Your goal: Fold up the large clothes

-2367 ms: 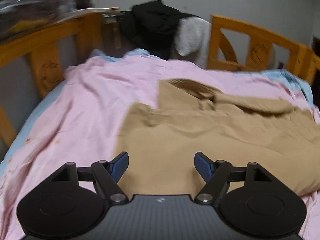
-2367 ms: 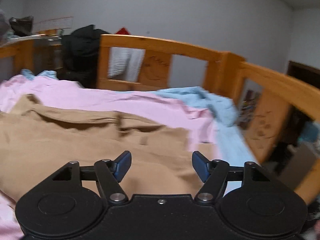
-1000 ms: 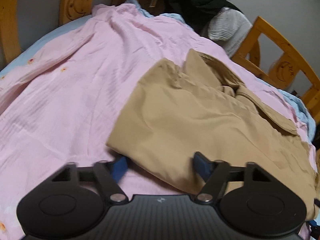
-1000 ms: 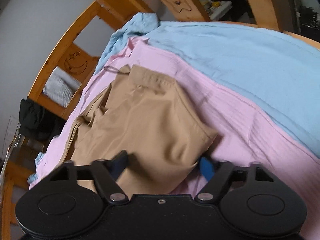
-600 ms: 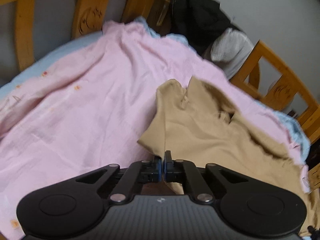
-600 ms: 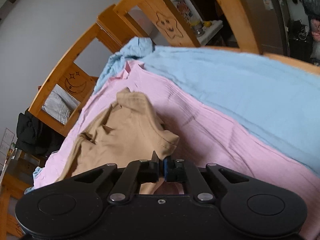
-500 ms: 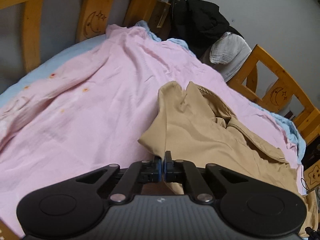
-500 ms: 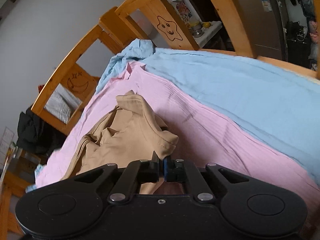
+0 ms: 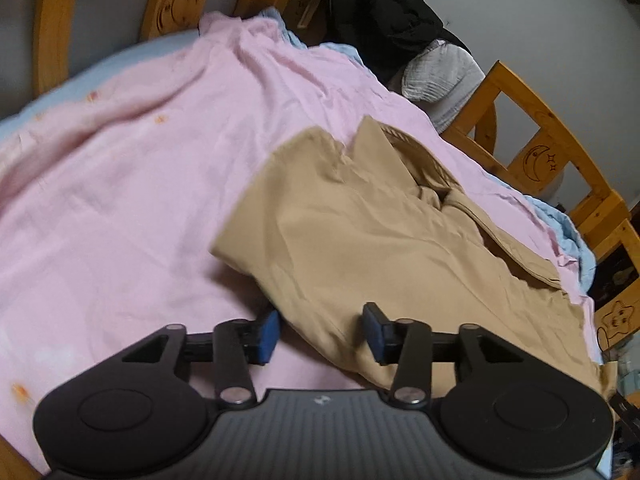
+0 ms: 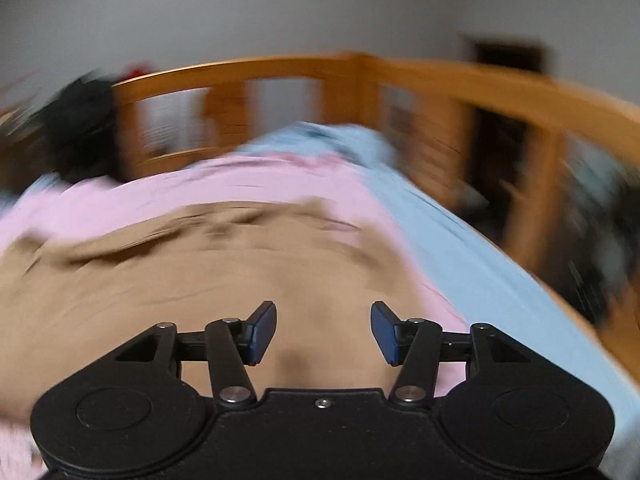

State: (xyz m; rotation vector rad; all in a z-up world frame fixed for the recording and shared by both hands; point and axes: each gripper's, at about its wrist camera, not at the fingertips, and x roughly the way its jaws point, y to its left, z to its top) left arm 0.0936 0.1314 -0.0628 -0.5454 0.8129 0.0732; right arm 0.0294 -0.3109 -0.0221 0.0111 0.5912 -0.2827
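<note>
The tan garment [image 9: 360,240] lies on the bed's pink sheet [image 9: 120,180], apparently folded once, still rumpled (collar exposed). Left tongs [image 9: 320,330] and right tongs [image 10: 323,332] gape, holding nothing. Further folds likely remain.

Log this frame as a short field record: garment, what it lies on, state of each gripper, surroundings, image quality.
garment: tan garment, spread rumpled, near edge between the left gripper's fingers
surface: pink sheet over a blue sheet
left gripper: open, gripping nothing
right gripper: open, over the tan cloth
surroundings: wooden bed rail; black clothing and a white-grey cloth at the far end
image quality: left view fairly sharp, right view heavily motion-blurred
</note>
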